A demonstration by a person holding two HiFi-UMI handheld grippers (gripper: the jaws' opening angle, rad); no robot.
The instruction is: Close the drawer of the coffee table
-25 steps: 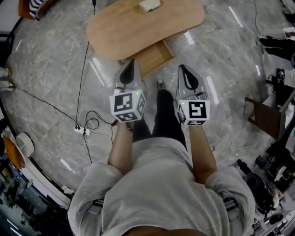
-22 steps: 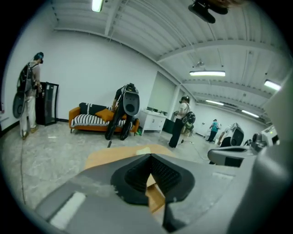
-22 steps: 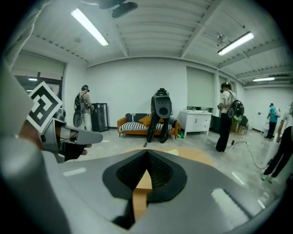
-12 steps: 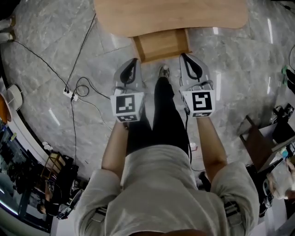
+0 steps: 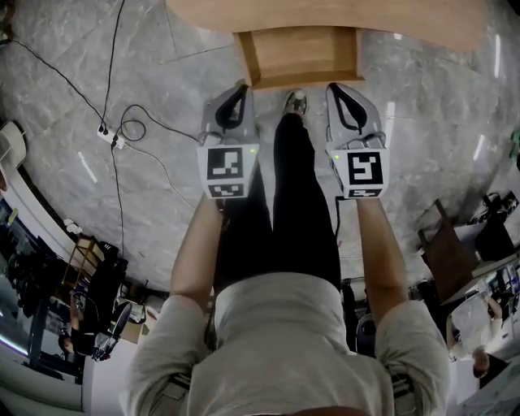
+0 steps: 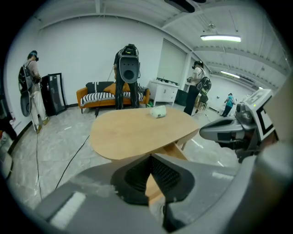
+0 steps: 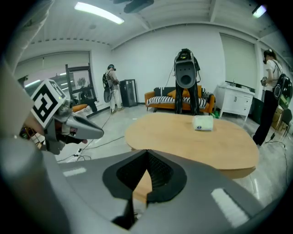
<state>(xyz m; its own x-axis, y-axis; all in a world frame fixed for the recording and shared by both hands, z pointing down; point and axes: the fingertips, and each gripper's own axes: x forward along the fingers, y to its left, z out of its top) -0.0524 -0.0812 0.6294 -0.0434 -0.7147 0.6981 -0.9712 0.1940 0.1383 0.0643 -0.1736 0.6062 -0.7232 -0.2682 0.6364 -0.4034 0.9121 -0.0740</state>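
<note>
The wooden coffee table [image 5: 341,16] runs along the top of the head view, and its open drawer [image 5: 299,55] sticks out toward me. My left gripper [image 5: 241,88] is shut, empty, and just short of the drawer's front left corner. My right gripper [image 5: 336,88] is shut and empty too, just short of the front right corner. In the left gripper view the shut jaws [image 6: 150,157] point at the table [image 6: 137,130], with drawer wood below. The right gripper view has its shut jaws [image 7: 146,153] before the table [image 7: 197,137]. A small white box [image 7: 203,122] lies on the top.
The person's dark-trousered legs and a shoe [image 5: 296,101] stand between the grippers, close to the drawer front. Cables and a power strip [image 5: 110,134] lie on the marble floor at left. A brown chair [image 5: 451,252] stands at right. An orange sofa [image 6: 110,96] and several people are beyond the table.
Both grippers have come down and closer to the drawer, still shut. The table and drawer have slid up to the top edge of the head view and look larger.
</note>
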